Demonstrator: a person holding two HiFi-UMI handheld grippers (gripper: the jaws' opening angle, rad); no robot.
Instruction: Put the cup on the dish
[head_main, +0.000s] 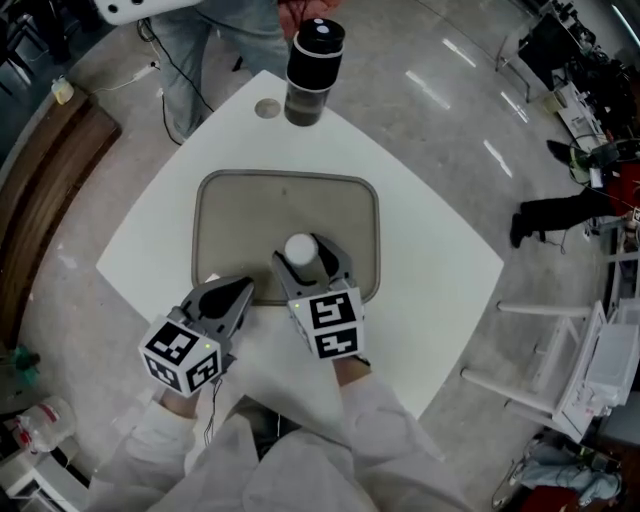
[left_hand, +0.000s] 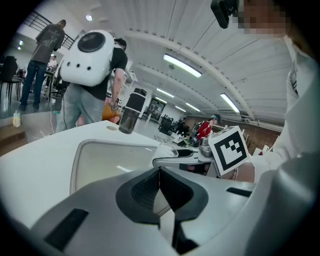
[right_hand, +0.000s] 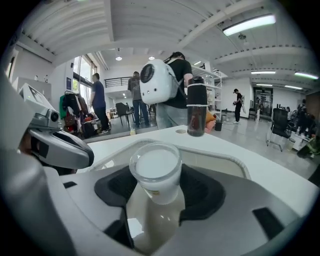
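A beige tray-like dish (head_main: 250, 215) lies in the middle of the white table. My right gripper (head_main: 308, 258) is shut on a small white cup (head_main: 300, 247), which it holds upright over the dish's near edge. In the right gripper view the cup (right_hand: 156, 170) sits between the dark pads, with the dish's rim (right_hand: 235, 161) beyond it. To its left, my left gripper (head_main: 243, 290) is shut and holds nothing, just off the dish's near left corner. The left gripper view shows its pads meeting (left_hand: 159, 172) in front of the dish (left_hand: 100, 160).
A tall dark bottle (head_main: 314, 70) stands at the table's far corner, next to a round cap (head_main: 267, 108) set in the tabletop. A person with a white backpack (right_hand: 159, 82) stands just beyond that corner. The table's right edge (head_main: 470, 320) drops to the floor.
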